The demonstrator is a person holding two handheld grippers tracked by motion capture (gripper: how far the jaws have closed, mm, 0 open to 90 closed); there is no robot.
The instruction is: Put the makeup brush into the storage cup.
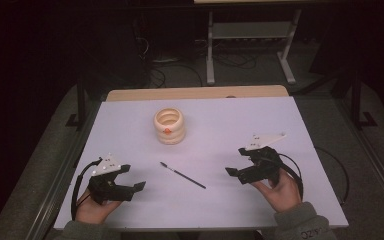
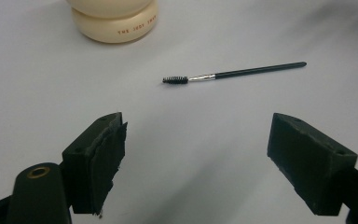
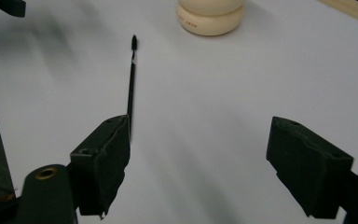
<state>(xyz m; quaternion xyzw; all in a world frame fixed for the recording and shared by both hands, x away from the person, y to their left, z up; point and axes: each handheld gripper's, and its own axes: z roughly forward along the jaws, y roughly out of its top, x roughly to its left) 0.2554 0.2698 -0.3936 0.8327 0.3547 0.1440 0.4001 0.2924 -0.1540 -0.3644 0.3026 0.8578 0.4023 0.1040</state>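
Observation:
A thin black spoolie brush (image 1: 182, 175) lies flat on the white table (image 1: 260, 120), bristle end toward the far left. Behind it stands a cream ribbed holder (image 1: 169, 126), open at the top. My left gripper (image 1: 133, 177) rests open at the near left, its jaws pointing toward the brush. My right gripper (image 1: 236, 161) is open at the near right, just past the handle end. Ahead of the left gripper (image 2: 198, 154), the brush (image 2: 233, 73) lies crosswise, with the holder (image 2: 114, 18) at top. Beside the right gripper's (image 3: 198, 158) left jaw runs the brush (image 3: 131, 84), with the holder (image 3: 209, 16) beyond.
A wooden strip (image 1: 195, 93) edges the table's far side. Beyond it are a metal stand (image 1: 250, 45) and cables on the dark floor. Each gripper trails a black cable (image 1: 330, 165) over the table. A bit of the other gripper (image 3: 7, 5) sits at the upper left.

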